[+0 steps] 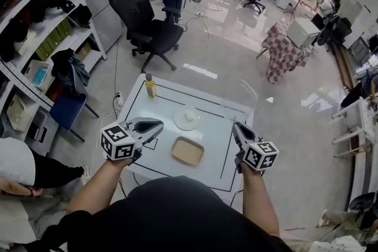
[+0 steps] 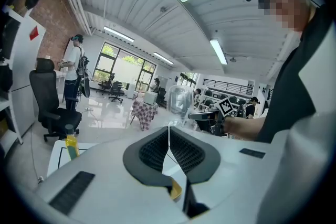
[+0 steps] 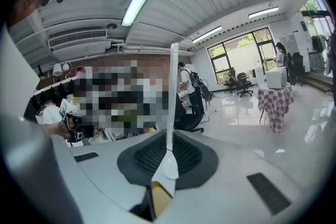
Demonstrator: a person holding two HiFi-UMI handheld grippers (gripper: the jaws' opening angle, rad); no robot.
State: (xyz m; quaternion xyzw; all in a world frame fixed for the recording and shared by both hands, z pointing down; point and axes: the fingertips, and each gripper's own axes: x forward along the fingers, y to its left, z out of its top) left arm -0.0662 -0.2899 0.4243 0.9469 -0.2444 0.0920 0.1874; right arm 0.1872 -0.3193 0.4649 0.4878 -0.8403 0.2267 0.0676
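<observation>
Far L of the tan tray [image 1: 177,157], beyond the counter [image 1: 231,147] edge, stand shelves [image 1: 35,38] w/ boxes and a blue chair [image 1: 66,109] on the floor. A bottle of yellow liquid [image 1: 150,87] stands upright on the counter's far L corner, up and L of the tray, well apart from it. The left gripper [image 1: 157,124] hovers just L of the tray and above the counter, marker cube toward the person. Its claw is pressed together, seam a thin line. A clear plastic cup [image 2: 179,104] rises right at the tips, and its near wall lines up w/ that seam, so it reads as pinched there. The cup is too see-through to pick out from the head view. A white plate [image 1: 179,124] lies just beyond the tray, near but not touching, w/ a small white block [image 1: 189,117] on it. The tray itself sits approx. mid-counter inside the black tape lines, between the two grippers. The right gripper [image 1: 237,128] hovers just R of the tray, over the counter's R side. Its claw is clamped on a white plastic spoon [image 3: 172,92]: bowl end nearest the camera, handle sticking straight out past the tips. Far beyond the tray, on the floor, are a black office chair [image 1: 147,20] and, to the R, a table w/ checked cloth [image 1: 284,56].
</observation>
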